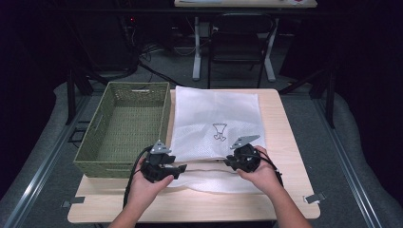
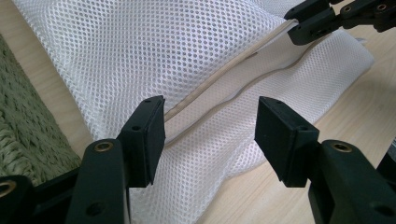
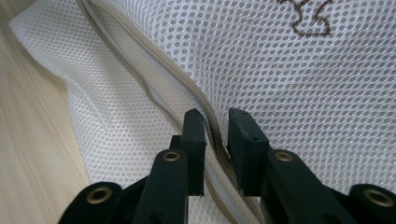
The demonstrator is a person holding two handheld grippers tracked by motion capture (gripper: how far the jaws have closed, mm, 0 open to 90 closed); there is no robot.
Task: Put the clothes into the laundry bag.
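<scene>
A white mesh bag (image 1: 216, 114) with a small dark printed emblem (image 1: 219, 131) lies flat on the wooden table (image 1: 285, 142). Its beige zipper (image 2: 224, 79) runs along the near edge and gapes partly. My left gripper (image 1: 178, 169) hovers at the bag's near left end, and its jaws (image 2: 210, 126) stand wide apart above the mesh and the zipper. My right gripper (image 1: 228, 164) sits at the near right end. Its jaws (image 3: 217, 126) are a little apart, with the zipper edge (image 3: 154, 88) passing between the pads without being pinched. The right gripper's tips (image 2: 299, 23) also appear far off in the left gripper view.
A green woven basket (image 1: 102, 118) stands on the table left of the bag, close to my left gripper; its wall (image 2: 28, 130) is at the left of the left gripper view. Beyond the table stand a black chair (image 1: 240, 38) and another table's legs.
</scene>
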